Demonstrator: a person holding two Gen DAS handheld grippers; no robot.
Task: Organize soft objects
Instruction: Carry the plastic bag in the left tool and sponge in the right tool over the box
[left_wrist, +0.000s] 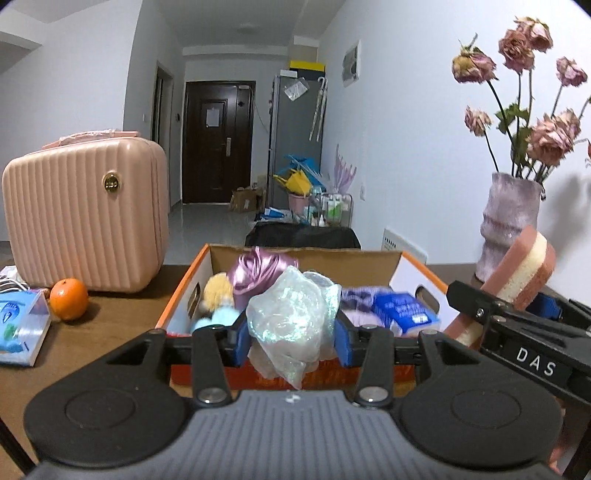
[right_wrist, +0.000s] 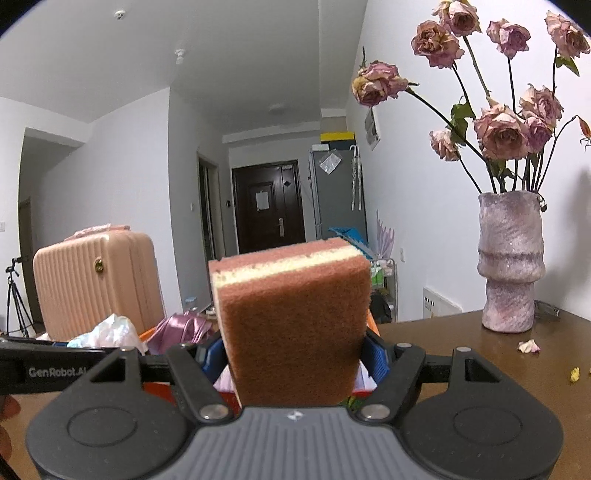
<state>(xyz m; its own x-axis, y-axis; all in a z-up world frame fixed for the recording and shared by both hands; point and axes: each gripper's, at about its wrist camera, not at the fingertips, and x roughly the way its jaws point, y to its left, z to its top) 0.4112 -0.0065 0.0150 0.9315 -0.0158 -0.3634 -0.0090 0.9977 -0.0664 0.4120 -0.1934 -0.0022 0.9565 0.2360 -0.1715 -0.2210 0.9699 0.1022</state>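
Soft objects fill the orange-and-white cardboard box (left_wrist: 413, 269) standing on the brown bench (left_wrist: 122, 317): a yellow-haired doll (left_wrist: 218, 299), a shiny purple cloth (left_wrist: 258, 271), purple fabric (left_wrist: 356, 299) and a blue tissue pack (left_wrist: 404, 308). At far left on the bench lies a blue-printed packet (left_wrist: 22, 325), with an orange (left_wrist: 69, 299) just beside it and a pink ribbed case (left_wrist: 85, 218) behind. Above the box's near edge, the left hand-held gripper (left_wrist: 293, 341) is clamped on a crumpled iridescent plastic bag (left_wrist: 291, 321), its blue pads pressing the bag from both sides. To the right, the right hand-held gripper (right_wrist: 295, 360) is clamped on a scouring sponge (right_wrist: 291, 325), brown-pink pads around a cream layer, held tilted upward over the box's right end; in the left wrist view the sponge (left_wrist: 524, 269) shows in front of the vase. Farthest right, a mottled purple vase (right_wrist: 511, 262) of dried pink roses (right_wrist: 502, 129) stands on the bench near the wall, with fallen petals (right_wrist: 529, 346) near its foot.
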